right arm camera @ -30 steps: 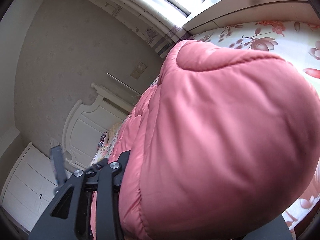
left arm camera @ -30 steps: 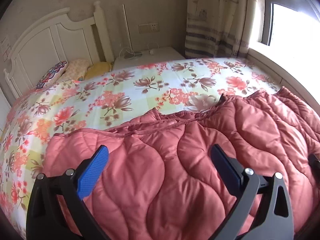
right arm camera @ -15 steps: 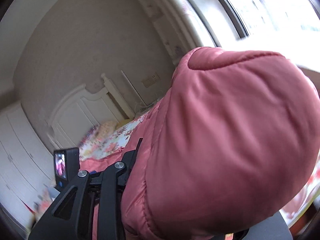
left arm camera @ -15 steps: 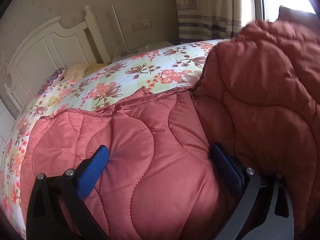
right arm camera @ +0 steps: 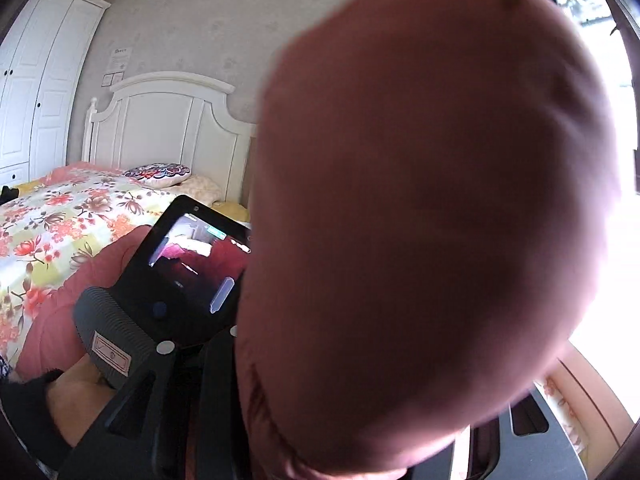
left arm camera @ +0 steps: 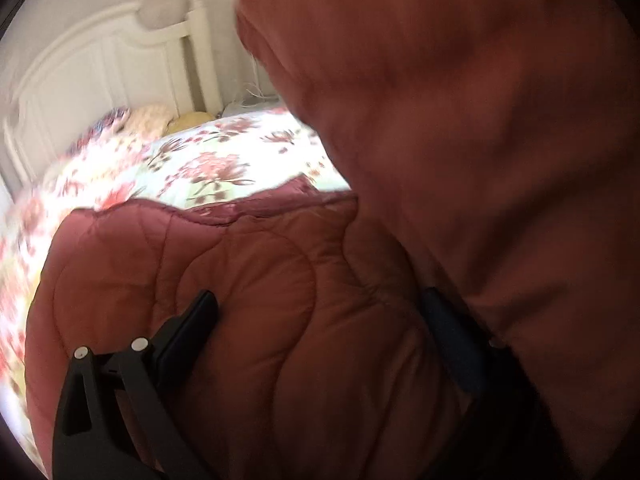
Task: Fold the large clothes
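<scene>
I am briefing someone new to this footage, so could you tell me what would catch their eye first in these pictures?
A puffy pink quilted coat fills most of the right wrist view, bunched in the right gripper. In the left wrist view it also lies between the open fingers of the left gripper. Behind it lies a floral bedspread, with a white headboard beyond.

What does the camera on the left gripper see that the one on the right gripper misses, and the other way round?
Only the left view shows the left gripper, fingers spread over the flat part of the pink quilted coat on the bed.

Only the right view shows the white wardrobe, the back of the other handheld device with its small lit screen, and the right gripper's finger against a coat bulge.

Both show the coat, the floral bedspread and the white headboard.
</scene>
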A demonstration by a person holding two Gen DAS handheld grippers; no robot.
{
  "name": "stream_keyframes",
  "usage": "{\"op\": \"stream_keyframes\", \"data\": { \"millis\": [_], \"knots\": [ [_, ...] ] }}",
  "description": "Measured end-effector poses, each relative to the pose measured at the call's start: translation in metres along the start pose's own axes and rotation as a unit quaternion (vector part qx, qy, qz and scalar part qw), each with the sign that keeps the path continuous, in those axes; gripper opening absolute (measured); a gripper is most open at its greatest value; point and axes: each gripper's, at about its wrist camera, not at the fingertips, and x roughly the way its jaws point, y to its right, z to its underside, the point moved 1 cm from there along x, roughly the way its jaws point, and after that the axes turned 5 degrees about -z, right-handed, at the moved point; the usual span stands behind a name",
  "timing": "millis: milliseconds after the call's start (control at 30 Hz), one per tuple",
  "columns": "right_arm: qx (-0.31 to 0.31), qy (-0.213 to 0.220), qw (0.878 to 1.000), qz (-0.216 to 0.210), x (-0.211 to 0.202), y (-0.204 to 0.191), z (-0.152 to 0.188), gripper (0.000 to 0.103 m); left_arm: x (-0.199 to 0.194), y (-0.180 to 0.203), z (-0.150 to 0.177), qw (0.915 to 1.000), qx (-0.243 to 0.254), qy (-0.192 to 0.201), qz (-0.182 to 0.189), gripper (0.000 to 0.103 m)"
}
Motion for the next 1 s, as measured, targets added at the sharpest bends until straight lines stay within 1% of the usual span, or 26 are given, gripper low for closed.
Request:
{"op": "stream_keyframes", "data": {
  "millis": [33,100,167,200,233,267,300,367,400,433,467,500,533,567,600,667,700,733,767,800,833,867,900,933,967,1000],
  "knots": [
    [0.007,0.002,1.0,0.001,0.0,0.004,-0.001,0.047,-0.012,-0.011,0.0,0.9997,-0.018,0.009,0.013,0.099],
    [0.025,0.003,1.0,0.009,-0.003,0.014,0.001,0.047,-0.037,-0.031,0.0,0.9993,-0.026,0.026,-0.002,0.1],
    [0.041,-0.005,0.999,0.011,0.0,0.025,0.002,0.047,-0.07,-0.064,0.002,0.997,-0.029,0.064,-0.031,0.101],
    [0.044,-0.008,0.999,0.015,0.002,0.029,0.003,0.047,-0.08,-0.079,0.003,0.995,-0.037,0.08,-0.047,0.101],
    [0.043,-0.009,0.999,0.018,0.002,0.031,0.004,0.047,-0.087,-0.103,0.006,0.9913,-0.059,0.092,-0.074,0.101],
    [0.036,-0.009,0.999,0.021,0.002,0.031,0.004,0.047,-0.086,-0.128,0.01,0.9883,-0.087,0.086,-0.091,0.101],
    [0.029,-0.009,0.999,0.022,0.002,0.028,0.004,0.047,-0.079,-0.145,0.013,0.9879,-0.108,0.069,-0.087,0.101],
    [0.0,-0.003,1.0,0.023,0.0,0.017,0.001,0.047,-0.05,-0.175,0.027,0.987,-0.155,0.014,-0.038,0.099],
    [-0.023,0.001,0.999,0.025,-0.001,0.007,0.001,0.047,-0.04,-0.18,0.032,0.9861,-0.166,0.003,-0.015,0.099],
    [-0.044,0.004,0.999,0.027,-0.002,-0.002,0.003,0.047,-0.029,-0.181,0.039,0.9842,-0.176,-0.007,0.018,0.099],
    [-0.079,0.006,0.996,0.032,-0.001,-0.017,0.004,0.047,-0.02,-0.181,0.045,0.9812,-0.186,-0.012,0.048,0.097],
    [-0.118,0.007,0.992,0.039,0.001,-0.033,0.005,0.047,-0.016,-0.18,0.048,0.9781,-0.196,-0.012,0.069,0.095],
    [-0.148,0.006,0.988,0.043,0.003,-0.047,0.008,0.048,-0.012,-0.183,0.049,0.9733,-0.209,-0.009,0.093,0.095],
    [-0.183,0.002,0.982,0.046,0.007,-0.064,0.012,0.048,-0.01,-0.187,0.051,0.969,-0.221,-0.008,0.11,0.094],
    [-0.228,-0.005,0.973,0.044,0.013,-0.085,0.02,0.049,-0.006,-0.191,0.053,0.9633,-0.237,-0.011,0.124,0.094],
    [-0.296,-0.014,0.954,0.038,0.023,-0.116,0.037,0.049,0.0,-0.196,0.057,0.9538,-0.26,-0.017,0.149,0.092],
    [-0.323,-0.016,0.946,0.035,0.026,-0.127,0.045,0.051,-0.002,-0.191,0.058,0.9525,-0.263,-0.013,0.152,0.089],
    [-0.364,-0.022,0.93,0.039,0.032,-0.143,0.059,0.054,-0.002,-0.193,0.059,0.951,-0.266,-0.011,0.157,0.089],
    [-0.404,-0.022,0.913,0.057,0.039,-0.155,0.073,0.056,-0.003,-0.195,0.061,0.9498,-0.269,-0.01,0.16,0.088],
    [-0.433,-0.019,0.898,0.076,0.045,-0.162,0.083,0.058,-0.005,-0.195,0.062,0.9497,-0.269,-0.012,0.16,0.086],
    [-0.447,-0.02,0.89,0.084,0.049,-0.165,0.088,0.06,-0.009,-0.198,0.063,0.9512,-0.269,-0.017,0.151,0.086],
    [-0.456,-0.024,0.886,0.087,0.053,-0.165,0.09,0.06,-0.015,-0.203,0.064,0.9574,-0.264,-0.023,0.116,0.086],
    [-0.458,-0.033,0.885,0.084,0.055,-0.162,0.089,0.06,-0.02,-0.207,0.064,0.9624,-0.258,-0.021,0.082,0.09],
    [-0.462,-0.039,0.882,0.082,0.057,-0.16,0.088,0.06,-0.029,-0.213,0.064,0.9663,-0.254,-0.016,0.041,0.091],
    [-0.468,-0.043,0.879,0.082,0.059,-0.157,0.089,0.06,-0.042,-0.218,0.064,0.968,-0.251,-0.009,-0.01,0.091],
    [-0.473,-0.044,0.876,0.083,0.061,-0.156,0.091,0.06,-0.064,-0.225,0.061,0.9656,-0.246,0.016,-0.083,0.09]
  ]
}}
